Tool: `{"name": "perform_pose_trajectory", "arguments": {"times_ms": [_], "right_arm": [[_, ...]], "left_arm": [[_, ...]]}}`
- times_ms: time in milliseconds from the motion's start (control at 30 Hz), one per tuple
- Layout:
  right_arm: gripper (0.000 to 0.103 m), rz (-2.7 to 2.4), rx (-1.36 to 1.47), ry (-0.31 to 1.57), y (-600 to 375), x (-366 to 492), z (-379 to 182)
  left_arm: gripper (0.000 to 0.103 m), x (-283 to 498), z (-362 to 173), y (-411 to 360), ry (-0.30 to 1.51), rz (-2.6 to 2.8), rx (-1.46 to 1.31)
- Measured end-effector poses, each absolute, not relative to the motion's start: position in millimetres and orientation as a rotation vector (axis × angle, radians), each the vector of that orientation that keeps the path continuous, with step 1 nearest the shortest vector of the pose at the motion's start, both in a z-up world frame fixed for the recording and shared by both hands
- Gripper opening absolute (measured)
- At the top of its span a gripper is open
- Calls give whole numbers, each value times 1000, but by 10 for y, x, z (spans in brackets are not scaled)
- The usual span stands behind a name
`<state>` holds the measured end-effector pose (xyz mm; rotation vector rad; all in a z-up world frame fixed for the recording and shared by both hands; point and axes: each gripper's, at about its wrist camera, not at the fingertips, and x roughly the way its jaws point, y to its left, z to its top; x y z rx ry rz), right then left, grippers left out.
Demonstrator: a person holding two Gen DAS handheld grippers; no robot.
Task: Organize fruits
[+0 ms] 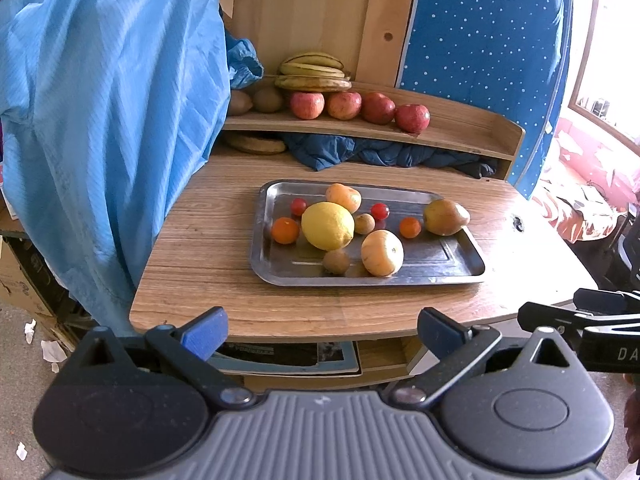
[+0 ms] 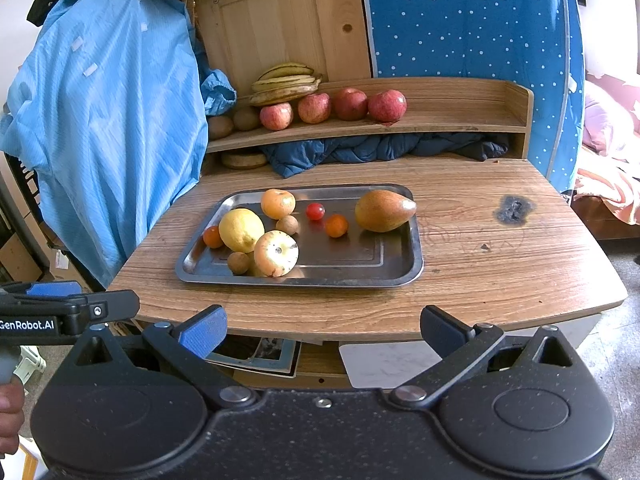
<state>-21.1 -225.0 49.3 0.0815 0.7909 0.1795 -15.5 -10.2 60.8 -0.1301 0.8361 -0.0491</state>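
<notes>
Tray (image 1: 452, 258): steel, rectangular, rounded corners, mid-frame in both views, flat on the wooden table (image 1: 200, 280); its right half is mostly bare metal.
Lemon (image 1: 327, 225): large, pale yellow, left-centre of the tray, the biggest round fruit there.
Pale apples: one yellow-orange apple (image 1: 382, 253) at the tray's near edge, stem pit facing the right wrist camera; a second one (image 1: 343, 197) at the far edge, just behind the lemon.
Mango (image 1: 445, 217): green-brown with a reddish blush, pointed tip, at the tray's far right corner, apart from the other fruit.
Small fruit: two red cherry tomatoes (image 1: 379, 211), two small oranges (image 1: 285, 230) and two small brown round fruits (image 1: 336, 261) scattered around the lemon.
Shelf (image 1: 460, 130): raised wooden ledge at the back of the table, upper middle of the frame; four red apples (image 1: 378, 108) in a row, bananas (image 1: 314, 74) behind them at the left, brown kiwi-like fruits (image 1: 268, 100) at the far left.
Left gripper (image 1: 322, 330): bottom of its view, before the table's near edge, jaws wide apart, nothing between them.
Right gripper (image 2: 323, 330): bottom of its view, likewise spread wide and holding nothing; seen too at the right edge of the left view.
Blue cloth (image 1: 100, 120): hangs over the left side of both views.
</notes>
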Motion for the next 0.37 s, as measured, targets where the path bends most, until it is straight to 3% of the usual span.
{"name": "perform_pose_trajectory", "arguments": {"times_ms": [367], "right_arm": [[102, 179, 81, 792, -2251, -207, 491]], "left_arm": [[103, -155, 606, -101, 836, -48, -130]]}}
